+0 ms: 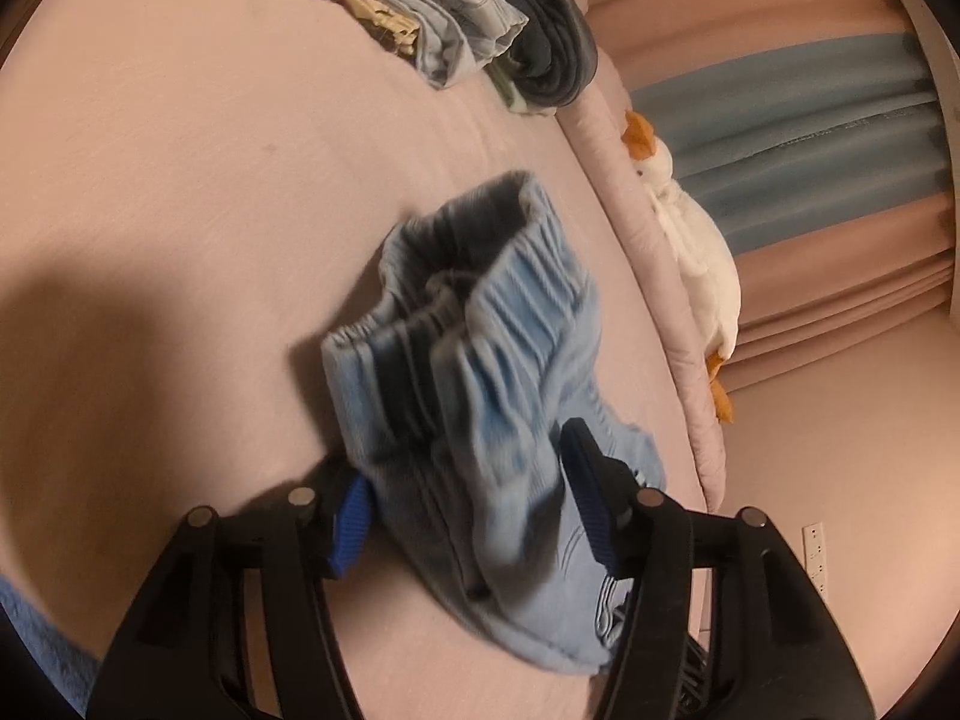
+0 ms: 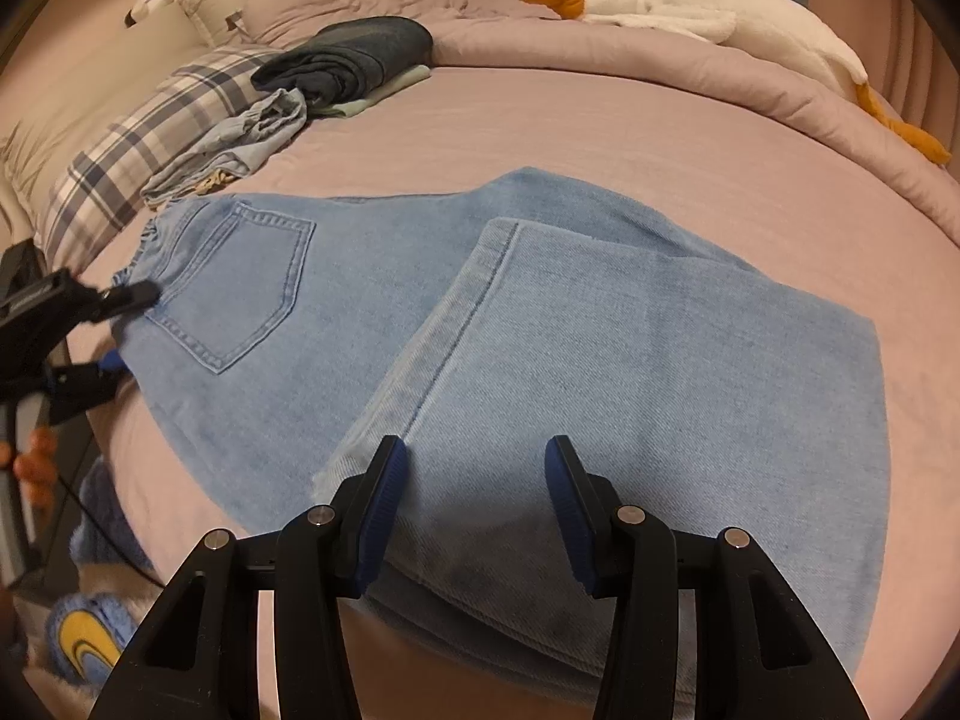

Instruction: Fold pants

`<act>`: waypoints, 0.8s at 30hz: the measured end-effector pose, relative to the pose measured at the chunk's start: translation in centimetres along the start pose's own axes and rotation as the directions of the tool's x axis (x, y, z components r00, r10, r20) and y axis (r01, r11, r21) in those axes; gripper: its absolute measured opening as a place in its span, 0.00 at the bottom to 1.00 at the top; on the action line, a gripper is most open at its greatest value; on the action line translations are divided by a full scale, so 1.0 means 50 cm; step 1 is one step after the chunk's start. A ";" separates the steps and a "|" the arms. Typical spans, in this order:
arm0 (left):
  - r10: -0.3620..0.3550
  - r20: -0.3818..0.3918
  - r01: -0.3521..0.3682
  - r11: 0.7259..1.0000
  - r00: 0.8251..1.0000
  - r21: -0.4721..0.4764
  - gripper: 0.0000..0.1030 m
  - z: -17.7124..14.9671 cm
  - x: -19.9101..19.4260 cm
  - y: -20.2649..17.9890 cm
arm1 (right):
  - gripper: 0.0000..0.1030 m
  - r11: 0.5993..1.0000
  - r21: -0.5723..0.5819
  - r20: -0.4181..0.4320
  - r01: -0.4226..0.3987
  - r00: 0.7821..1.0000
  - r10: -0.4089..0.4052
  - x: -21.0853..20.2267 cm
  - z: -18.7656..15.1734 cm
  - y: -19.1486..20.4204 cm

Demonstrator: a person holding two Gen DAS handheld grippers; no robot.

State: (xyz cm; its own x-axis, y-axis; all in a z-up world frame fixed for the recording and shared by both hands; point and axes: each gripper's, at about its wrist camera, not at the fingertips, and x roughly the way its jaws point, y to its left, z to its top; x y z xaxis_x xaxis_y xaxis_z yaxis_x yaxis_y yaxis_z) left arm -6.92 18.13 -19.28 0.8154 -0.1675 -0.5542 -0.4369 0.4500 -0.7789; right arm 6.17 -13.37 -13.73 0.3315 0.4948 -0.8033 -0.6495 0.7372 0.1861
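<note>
Pink sheet covers the bed (image 2: 540,120), and on it we have the light denim pants (image 2: 420,300) spread flat, their long axis running from the waistband at our left to a fold at our right, with the leg ends already doubled back over the thighs. Largest first, that is what the next fold turns on: the pants run across between our two hands. Our right gripper (image 2: 474,510) stands over the hem end with its jaws apart, gripping nothing. Our left gripper (image 1: 468,492) is at the gathered waistband, jaws straddling the cloth but not closed on it. We judge the waistband end is nearer our left hand. Folded clothes (image 2: 354,60) lie well apart, near the pillow (image 2: 132,144).
</note>
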 end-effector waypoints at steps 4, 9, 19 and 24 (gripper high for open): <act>-0.019 0.002 0.019 1.000 1.000 -0.018 0.58 0.018 0.013 0.000 | 0.47 1.000 -0.003 0.000 0.006 1.000 -0.006 0.000 0.000 0.002; -0.039 -0.017 0.038 0.999 0.999 -0.013 0.59 0.033 0.029 -0.009 | 0.47 1.000 -0.003 -0.001 0.010 1.000 -0.010 0.001 0.001 0.002; 0.031 -0.026 -0.029 0.995 0.999 0.094 0.38 0.028 0.003 -0.053 | 0.47 1.000 0.020 0.010 0.019 1.000 -0.019 -0.014 0.012 0.000; 0.042 0.026 -0.048 0.961 0.999 0.272 0.37 0.006 -0.022 -0.127 | 0.47 0.999 0.027 0.081 -0.026 0.996 0.024 -0.034 0.040 0.010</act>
State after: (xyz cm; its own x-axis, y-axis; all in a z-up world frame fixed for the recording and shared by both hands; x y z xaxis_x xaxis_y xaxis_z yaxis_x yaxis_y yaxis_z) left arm -4.92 15.72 -13.61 0.8056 -0.1257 -0.5789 -0.3554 0.6793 -0.6421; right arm 6.63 -12.90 -11.16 0.3705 0.5479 -0.7501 -0.6393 0.7362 0.2220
